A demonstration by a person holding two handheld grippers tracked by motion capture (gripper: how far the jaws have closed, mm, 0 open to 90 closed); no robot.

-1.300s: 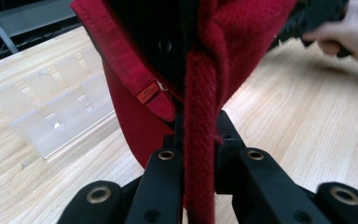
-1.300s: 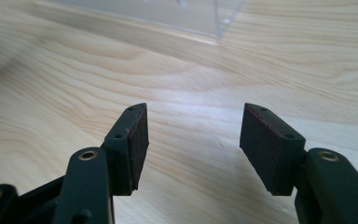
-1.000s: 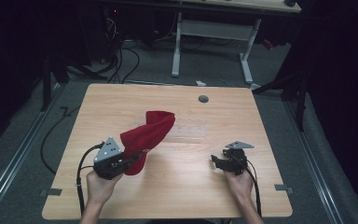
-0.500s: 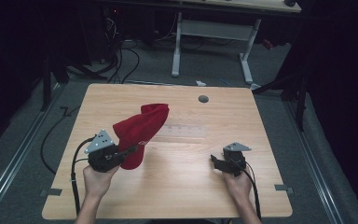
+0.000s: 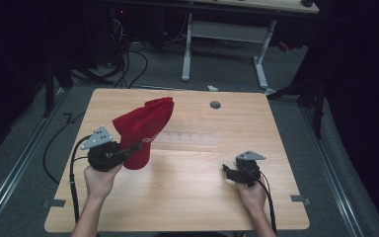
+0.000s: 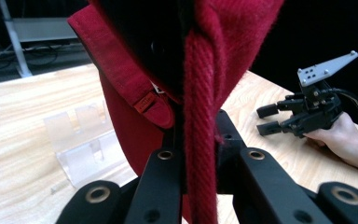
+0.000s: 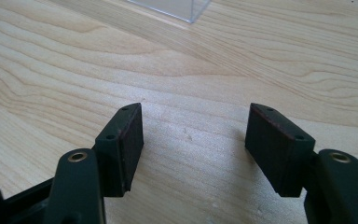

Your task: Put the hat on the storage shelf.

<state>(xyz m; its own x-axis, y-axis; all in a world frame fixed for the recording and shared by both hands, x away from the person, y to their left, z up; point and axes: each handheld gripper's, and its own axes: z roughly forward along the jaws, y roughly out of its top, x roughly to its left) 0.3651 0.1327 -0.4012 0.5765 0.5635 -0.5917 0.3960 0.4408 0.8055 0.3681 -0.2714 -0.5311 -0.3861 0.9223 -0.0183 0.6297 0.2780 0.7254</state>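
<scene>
High view: the left gripper [image 5: 128,149] pinches a red cap [image 5: 143,128] lifted over the table's [image 5: 187,197] left half, far from the spread, empty right gripper [image 5: 228,173].

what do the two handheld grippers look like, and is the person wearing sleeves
Both the left gripper and right gripper are black, each topped by a grey three-cornered plate and trailing a black cable. The right one's pads are dark and ribbed. Forearms are bare, no sleeves.
</scene>
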